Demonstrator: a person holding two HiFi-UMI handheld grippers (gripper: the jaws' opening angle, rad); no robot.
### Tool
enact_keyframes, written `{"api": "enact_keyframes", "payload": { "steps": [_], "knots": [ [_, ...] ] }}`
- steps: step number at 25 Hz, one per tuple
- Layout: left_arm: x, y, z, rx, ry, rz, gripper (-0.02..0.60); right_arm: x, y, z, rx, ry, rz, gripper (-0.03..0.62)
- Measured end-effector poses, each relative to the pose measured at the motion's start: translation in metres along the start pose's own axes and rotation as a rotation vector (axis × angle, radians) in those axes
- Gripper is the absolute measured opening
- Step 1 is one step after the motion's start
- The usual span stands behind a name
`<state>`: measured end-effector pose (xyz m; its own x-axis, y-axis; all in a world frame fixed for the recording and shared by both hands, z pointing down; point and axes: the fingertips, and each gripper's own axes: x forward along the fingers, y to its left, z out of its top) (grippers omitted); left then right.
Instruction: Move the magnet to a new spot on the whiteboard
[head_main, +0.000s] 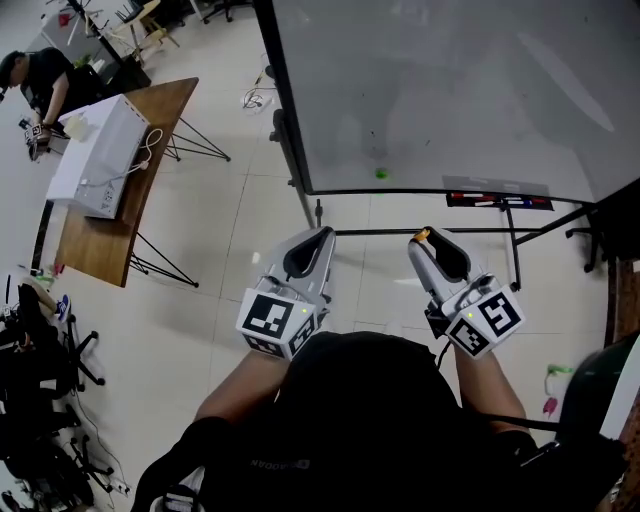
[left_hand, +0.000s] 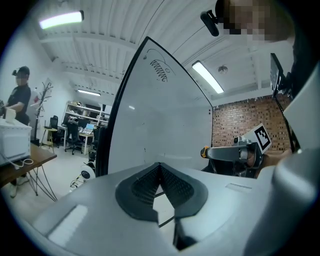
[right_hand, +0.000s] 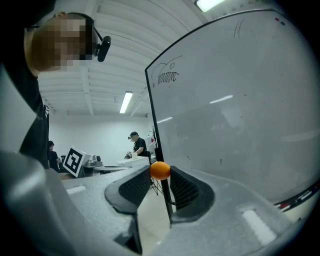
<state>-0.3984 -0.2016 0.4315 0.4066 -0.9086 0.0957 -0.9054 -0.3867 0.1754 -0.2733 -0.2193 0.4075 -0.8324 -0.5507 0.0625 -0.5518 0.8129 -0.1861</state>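
Observation:
The whiteboard (head_main: 450, 90) stands ahead of both grippers, with a small green magnet (head_main: 380, 174) stuck near its lower edge. My right gripper (head_main: 421, 238) points toward the board's base and is shut on a small round orange magnet (right_hand: 160, 170), pinched at its fingertips (right_hand: 176, 181). That orange magnet (head_main: 423, 236) also shows at the gripper's tip from above. My left gripper (head_main: 325, 233) is level beside it, a little to the left, shut with nothing between its pads (left_hand: 148, 181). Through the left gripper view I see the right gripper (left_hand: 227, 152) in front of the whiteboard (left_hand: 160, 120).
A marker tray (head_main: 498, 200) with red and blue pens hangs under the board. The board's black stand (head_main: 300, 180) and floor bars lie just ahead. A wooden table (head_main: 150, 170) carrying a white box stands left, with a person (head_main: 45, 80) beyond it and chairs at lower left.

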Motion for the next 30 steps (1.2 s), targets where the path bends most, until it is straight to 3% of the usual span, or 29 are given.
{"api": "enact_keyframes", "payload": {
  "steps": [9, 17, 30],
  "knots": [
    [0.008, -0.025, 0.009, -0.002, -0.042, 0.064, 0.014, -0.009, -0.003, 0.010, -0.076, 0.014, 0.086, 0.110],
    [0.009, -0.035, 0.011, 0.040, -0.035, 0.086, 0.015, -0.013, -0.011, 0.012, -0.079, 0.008, 0.104, 0.111],
    [0.013, -0.039, 0.021, 0.043, -0.060, 0.050, 0.015, -0.012, -0.012, 0.015, -0.067, -0.016, 0.091, 0.112]
  ]
}}
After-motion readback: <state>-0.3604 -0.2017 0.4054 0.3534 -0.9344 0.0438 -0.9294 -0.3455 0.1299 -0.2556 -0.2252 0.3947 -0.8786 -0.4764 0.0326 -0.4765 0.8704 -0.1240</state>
